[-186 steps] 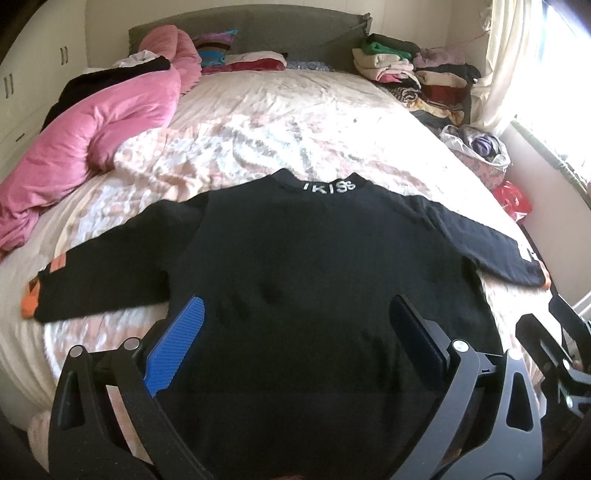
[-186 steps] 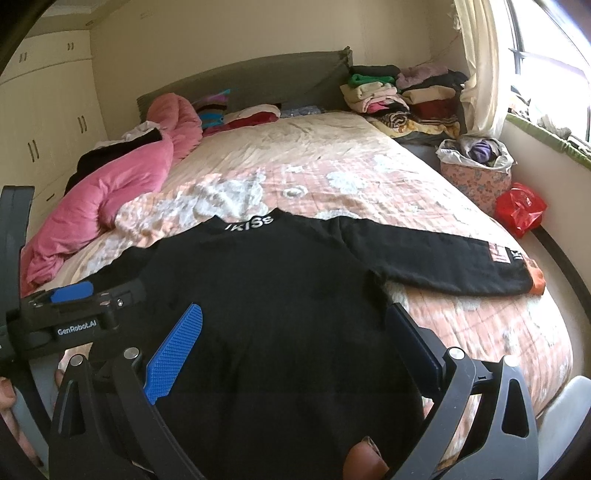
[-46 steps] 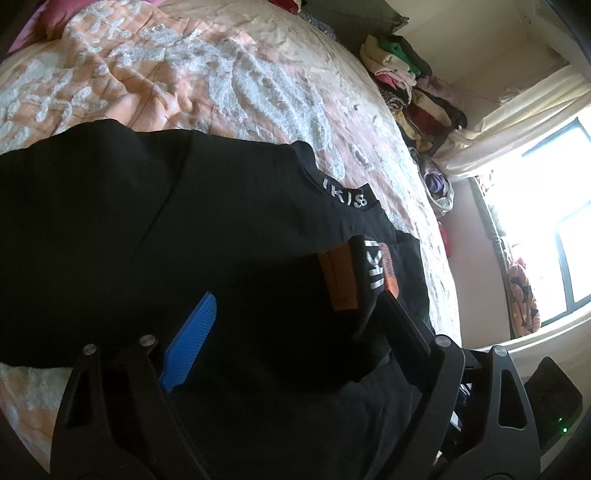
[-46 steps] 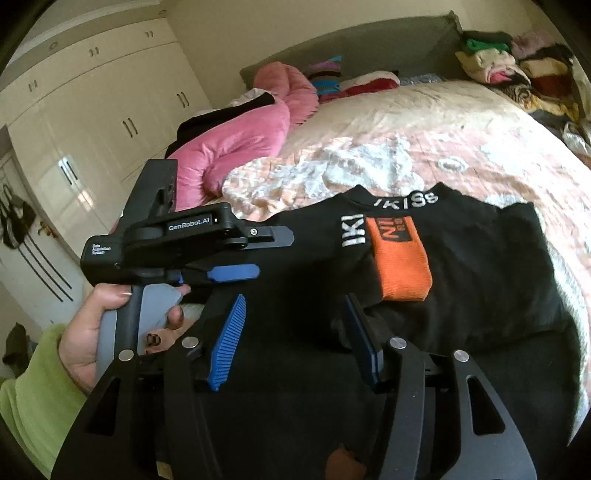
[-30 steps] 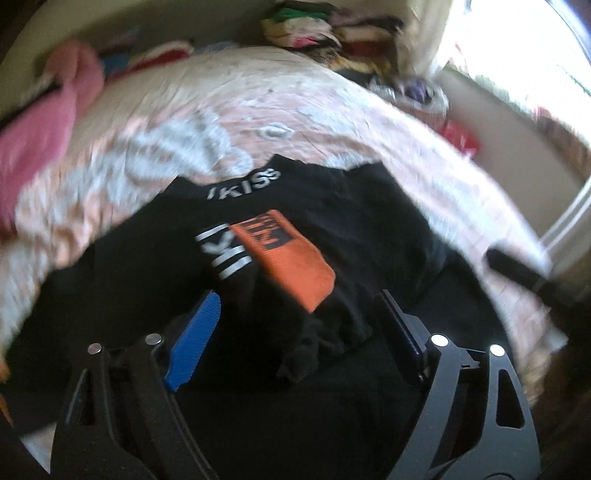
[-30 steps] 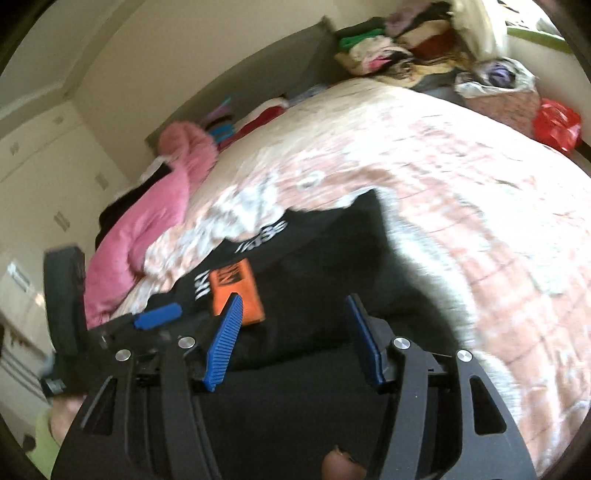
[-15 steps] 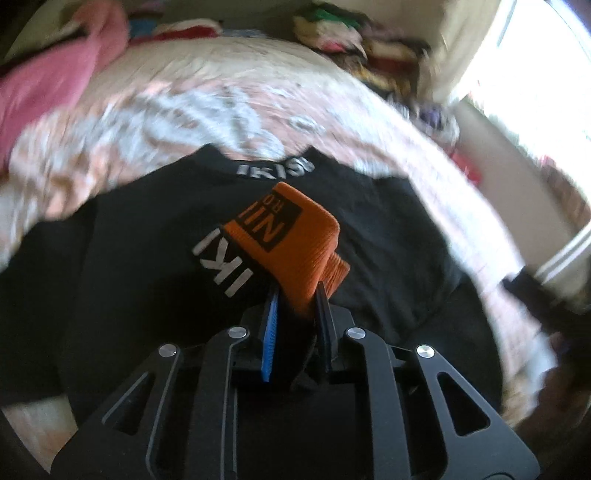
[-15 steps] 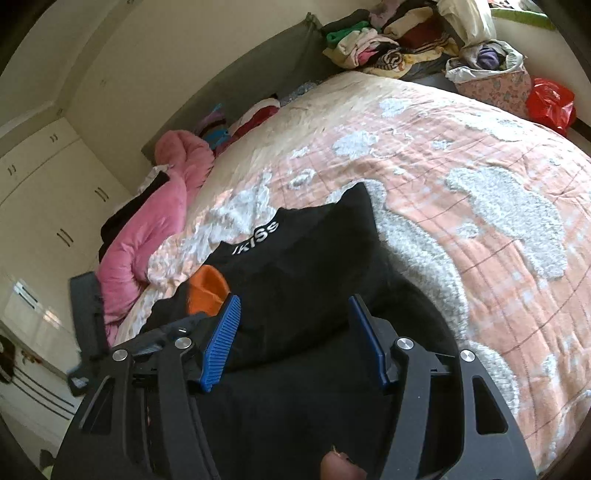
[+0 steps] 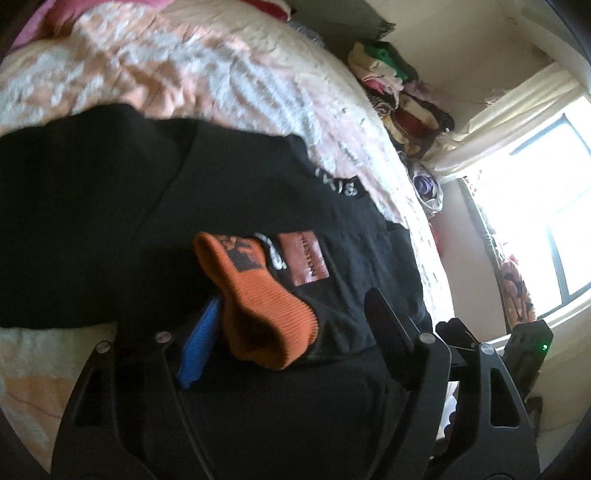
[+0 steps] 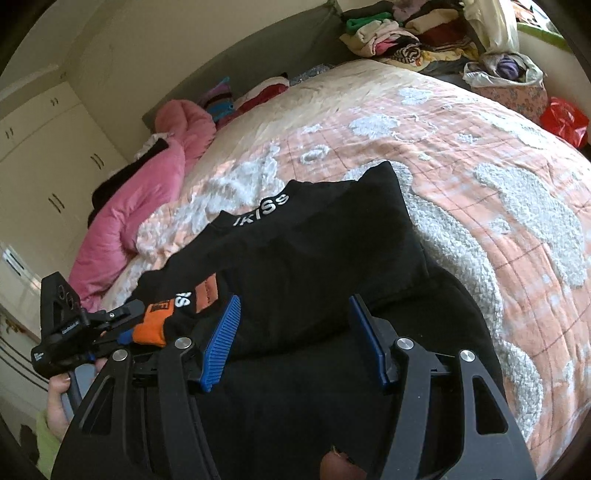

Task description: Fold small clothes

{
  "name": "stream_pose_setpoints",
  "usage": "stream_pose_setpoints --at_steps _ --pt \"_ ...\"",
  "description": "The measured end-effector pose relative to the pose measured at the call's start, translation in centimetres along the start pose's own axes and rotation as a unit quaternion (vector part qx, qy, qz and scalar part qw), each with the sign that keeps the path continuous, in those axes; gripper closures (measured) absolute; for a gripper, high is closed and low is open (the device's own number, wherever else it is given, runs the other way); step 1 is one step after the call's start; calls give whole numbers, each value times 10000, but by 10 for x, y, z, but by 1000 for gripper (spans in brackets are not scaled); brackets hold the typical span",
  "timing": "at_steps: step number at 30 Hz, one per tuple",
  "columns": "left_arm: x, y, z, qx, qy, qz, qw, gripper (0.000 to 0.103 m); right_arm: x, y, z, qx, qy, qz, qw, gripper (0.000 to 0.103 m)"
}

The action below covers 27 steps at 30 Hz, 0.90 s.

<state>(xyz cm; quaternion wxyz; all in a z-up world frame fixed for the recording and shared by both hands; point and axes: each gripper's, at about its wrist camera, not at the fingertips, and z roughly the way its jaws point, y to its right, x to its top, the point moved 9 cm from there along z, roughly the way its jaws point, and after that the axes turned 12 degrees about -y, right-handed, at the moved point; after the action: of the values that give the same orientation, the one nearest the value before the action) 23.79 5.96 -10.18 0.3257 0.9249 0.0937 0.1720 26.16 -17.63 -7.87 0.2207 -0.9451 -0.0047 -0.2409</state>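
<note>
Black sweater part-folded on the bed, sleeve cuff between the left tongs.

The black sweater [image 10: 314, 258] is laid on the peach quilted bed [image 10: 480, 155], one sleeve folded across its chest. The left tongs [image 9: 291, 328] are seen opening, the orange cuff [image 9: 258, 299] lying between the jaws against the blue pad, no longer pinched. The right tongs [image 10: 295, 339] are held moderately wide above the sweater's lower body, nothing gripped. A clothes pile [image 10: 399, 29] is stacked beyond the bed.
</note>
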Motion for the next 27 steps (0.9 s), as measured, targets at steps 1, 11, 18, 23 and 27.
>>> stream_pose_setpoints --at_steps 1,11,18,23,27 --pt "0 -1 4 -6 -35 -21 10000 38 0 0 1 -10 -18 -3 10000 44" --pt "27 42 -29 55 539 715 9960 101 27 9 1 -549 94 -218 9982 44" --pt "26 6 -15 719 275 609 9952 100 31 20 31 -998 -267 -388 9939 44" --pt "17 -26 -26 1164 404 436 9914 100 18 34 53 -1271 -644 -258 9895 44" --pt "17 -20 -45 1329 652 597 9872 85 12 31 53 -1412 -642 -310 9874 44"
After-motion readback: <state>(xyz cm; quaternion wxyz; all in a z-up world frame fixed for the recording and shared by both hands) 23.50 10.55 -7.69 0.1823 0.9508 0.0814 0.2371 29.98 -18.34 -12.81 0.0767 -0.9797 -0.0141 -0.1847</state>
